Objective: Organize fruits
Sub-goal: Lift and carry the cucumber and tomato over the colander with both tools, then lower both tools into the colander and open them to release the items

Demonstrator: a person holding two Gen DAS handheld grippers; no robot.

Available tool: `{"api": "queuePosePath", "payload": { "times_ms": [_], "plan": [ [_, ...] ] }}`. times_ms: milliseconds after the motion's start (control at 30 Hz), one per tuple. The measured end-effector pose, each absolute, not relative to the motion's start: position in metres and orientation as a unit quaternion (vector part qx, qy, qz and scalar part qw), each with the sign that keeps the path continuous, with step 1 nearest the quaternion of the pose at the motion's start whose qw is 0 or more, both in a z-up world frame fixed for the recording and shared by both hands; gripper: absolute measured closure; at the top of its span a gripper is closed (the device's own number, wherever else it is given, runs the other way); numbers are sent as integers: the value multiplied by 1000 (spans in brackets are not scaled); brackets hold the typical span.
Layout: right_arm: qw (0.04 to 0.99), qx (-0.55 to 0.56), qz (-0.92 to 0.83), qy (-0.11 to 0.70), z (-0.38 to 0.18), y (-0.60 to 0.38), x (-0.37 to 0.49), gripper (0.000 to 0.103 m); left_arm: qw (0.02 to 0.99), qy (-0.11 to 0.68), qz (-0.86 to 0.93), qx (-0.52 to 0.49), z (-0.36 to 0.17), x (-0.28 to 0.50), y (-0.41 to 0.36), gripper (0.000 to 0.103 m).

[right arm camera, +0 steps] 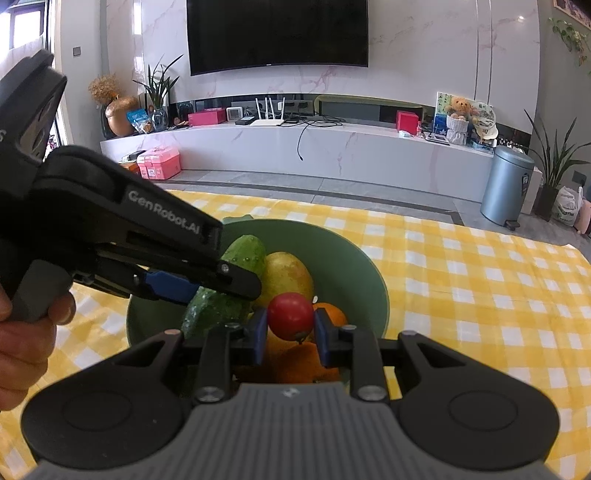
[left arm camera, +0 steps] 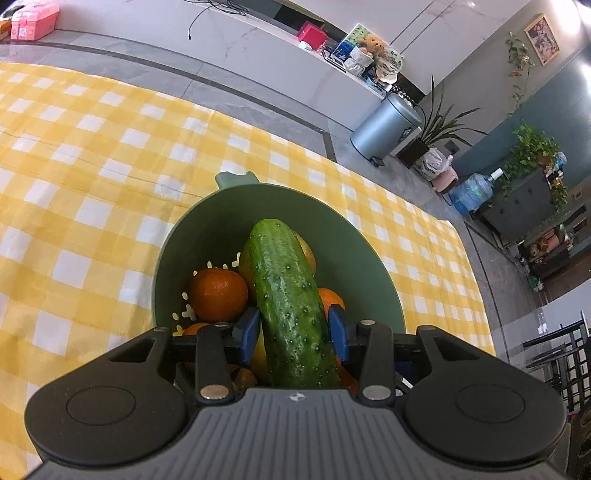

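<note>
A home living room. A large, dark, curved flat-screen television [right arm camera: 277, 35] hangs on a white marble-veined wall above a long, low white marble media shelf [right arm camera: 332, 147] carrying a white four-antenna router [right arm camera: 271, 112], pink plastic boxes and a brown teddy bear [right arm camera: 460, 107]. Green potted houseplants [right arm camera: 554, 166] and a grey cylindrical metal pedal bin [right arm camera: 508, 184] stand on the grey tiled floor; a yellow-and-white checked cloth covers the tabletop [right arm camera: 480, 277].
</note>
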State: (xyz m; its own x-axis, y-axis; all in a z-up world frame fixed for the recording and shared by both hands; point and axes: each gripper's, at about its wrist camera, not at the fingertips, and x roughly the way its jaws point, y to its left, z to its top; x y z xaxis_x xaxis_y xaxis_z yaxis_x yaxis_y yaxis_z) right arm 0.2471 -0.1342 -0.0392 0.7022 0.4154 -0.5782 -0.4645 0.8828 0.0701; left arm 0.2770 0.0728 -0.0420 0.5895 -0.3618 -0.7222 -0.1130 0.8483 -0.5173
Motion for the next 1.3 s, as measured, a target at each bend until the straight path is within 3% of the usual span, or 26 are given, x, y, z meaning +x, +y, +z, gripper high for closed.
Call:
{"api": "queuePosePath", "payload": {
  "times_ms": [233, 433, 800, 1300],
  "plan": [
    [921, -41, 237, 306, -39, -137, 250, 80, 850, 467, -53, -239, -42, 279, 73, 53],
    [918, -38, 244, 310, -38, -137, 252, 80, 881, 446, -42, -152, -28, 271, 62, 47],
    [909, -27, 256, 328, -38, -132, 275, 79, 893, 387, -40, -227, -21, 235, 90, 45],
    [896, 10, 235, 377, -56, -116, 308, 79, 924, 346, -58, -154, -29, 210, 72, 42]
  ]
}}
